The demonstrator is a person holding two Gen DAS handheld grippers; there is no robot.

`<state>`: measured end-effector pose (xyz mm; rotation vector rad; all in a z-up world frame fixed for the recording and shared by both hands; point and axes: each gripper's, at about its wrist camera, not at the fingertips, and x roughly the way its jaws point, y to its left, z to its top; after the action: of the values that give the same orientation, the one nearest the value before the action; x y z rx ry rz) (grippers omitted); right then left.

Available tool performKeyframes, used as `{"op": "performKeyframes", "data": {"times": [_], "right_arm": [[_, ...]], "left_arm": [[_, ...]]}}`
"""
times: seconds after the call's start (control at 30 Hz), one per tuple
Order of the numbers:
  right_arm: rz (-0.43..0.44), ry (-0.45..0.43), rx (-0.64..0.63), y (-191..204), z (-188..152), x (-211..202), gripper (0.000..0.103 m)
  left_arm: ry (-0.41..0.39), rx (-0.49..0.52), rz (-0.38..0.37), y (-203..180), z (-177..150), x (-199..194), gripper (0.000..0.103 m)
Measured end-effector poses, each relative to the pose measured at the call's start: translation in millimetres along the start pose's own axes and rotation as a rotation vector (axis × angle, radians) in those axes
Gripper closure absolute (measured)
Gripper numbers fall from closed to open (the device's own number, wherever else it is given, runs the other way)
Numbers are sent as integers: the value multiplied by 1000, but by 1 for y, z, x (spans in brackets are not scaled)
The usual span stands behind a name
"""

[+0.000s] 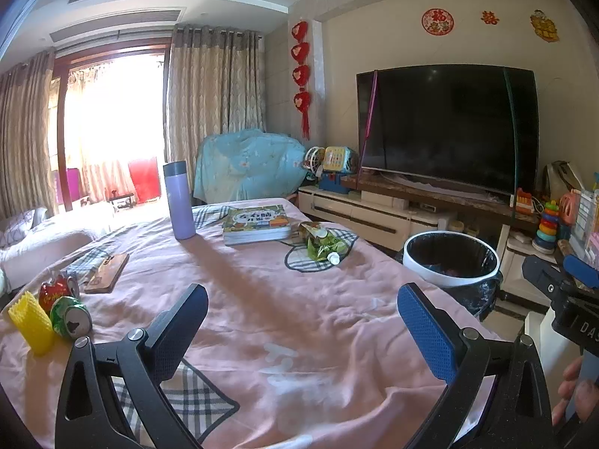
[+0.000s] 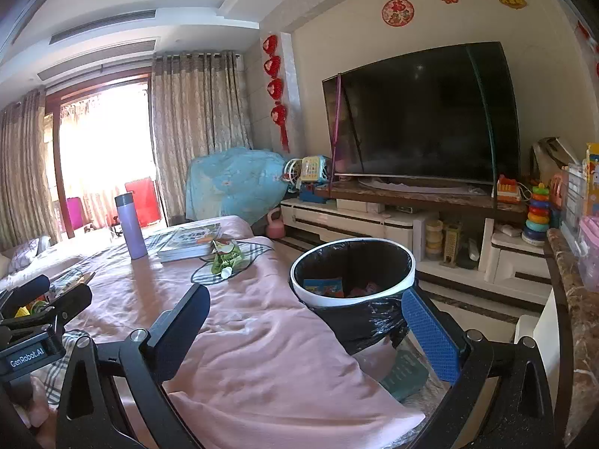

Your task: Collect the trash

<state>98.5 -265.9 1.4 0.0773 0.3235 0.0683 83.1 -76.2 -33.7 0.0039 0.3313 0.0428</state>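
On the pink-covered table's left edge lie a crushed green can [image 1: 71,316], a crushed red can [image 1: 58,290] and a yellow foam net sleeve [image 1: 30,322]. A green crumpled bottle wrapper with a white cap [image 1: 324,247] [image 2: 226,258] lies beside the book. The white bin with a black liner [image 1: 451,262] [image 2: 352,273] stands off the table's right side, with some trash inside. My left gripper [image 1: 303,321] is open over the bare cloth, empty. My right gripper [image 2: 305,321] is open and empty, between the table edge and the bin.
A purple flask [image 1: 179,200] [image 2: 130,226], a children's book [image 1: 256,222] [image 2: 189,243] and a wooden board [image 1: 106,273] sit on the table [image 1: 262,299]. Behind the bin are a TV [image 1: 445,127], a low white cabinet [image 2: 374,224] and toys. A marble counter [image 2: 576,318] lies at right.
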Motion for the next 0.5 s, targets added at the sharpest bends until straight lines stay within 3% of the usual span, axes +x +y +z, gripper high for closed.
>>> {"op": "performKeyframes", "data": {"times": [0.5], "right_arm": [[8,-3,8,2,0,-2,0]], "left_arm": [[7,12,-4,1,2,1,1]]}}
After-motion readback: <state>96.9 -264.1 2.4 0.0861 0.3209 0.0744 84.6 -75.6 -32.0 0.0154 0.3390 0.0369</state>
